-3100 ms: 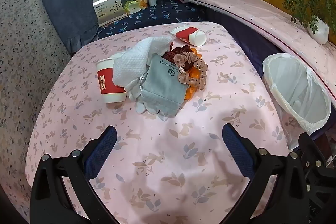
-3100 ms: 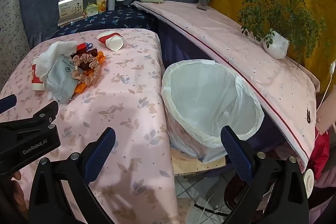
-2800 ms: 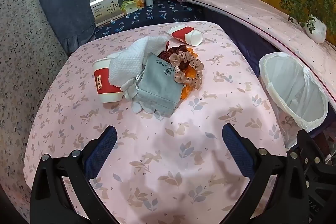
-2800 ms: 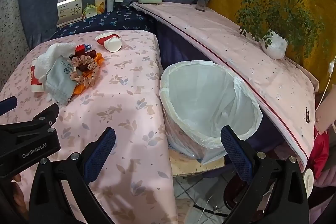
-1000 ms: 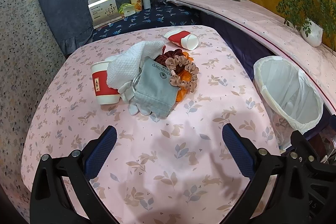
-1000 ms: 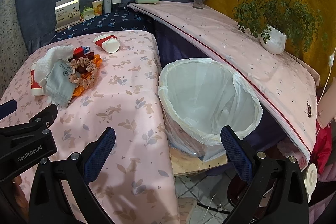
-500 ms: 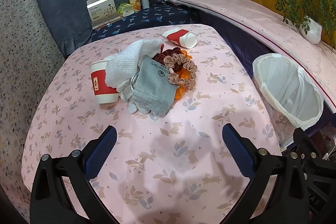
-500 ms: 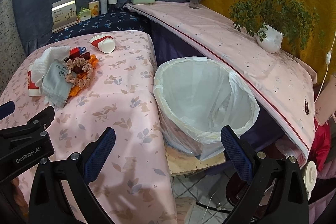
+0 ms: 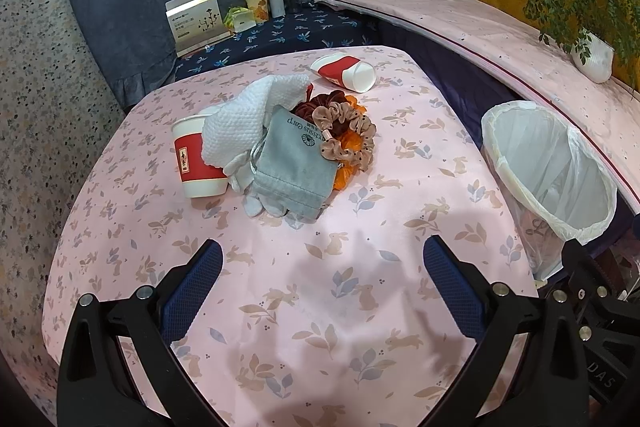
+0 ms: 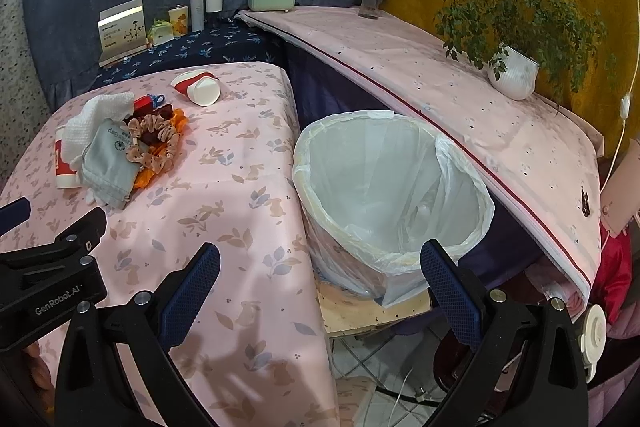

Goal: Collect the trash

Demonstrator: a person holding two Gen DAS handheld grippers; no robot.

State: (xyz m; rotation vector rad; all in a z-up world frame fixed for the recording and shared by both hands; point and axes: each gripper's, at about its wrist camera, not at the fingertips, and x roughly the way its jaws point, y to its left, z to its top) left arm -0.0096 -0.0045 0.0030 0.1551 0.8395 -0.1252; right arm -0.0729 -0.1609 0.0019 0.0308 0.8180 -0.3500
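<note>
Left tongs (image 9: 322, 291): apart, empty.
Right tongs (image 10: 320, 293): apart, empty, over bin (image 10: 394, 203).
Upright cup (image 9: 198, 159): ahead-left, left tongs nearer.

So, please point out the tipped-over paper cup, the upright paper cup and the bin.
tipped-over paper cup (image 9: 340, 69), left wrist view, red band
upright paper cup (image 9: 196, 163), left wrist view, red band
bin (image 10: 390, 183), right wrist view, liner inside

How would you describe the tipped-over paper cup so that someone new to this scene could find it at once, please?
Start at the pink floral table and find the pile of cloths and scrunchies near its middle. Beyond that pile, toward the dark blue shelf, lies the tipped-over cup. Unlike the upright cup left of the pile, it rests on its side.
</note>
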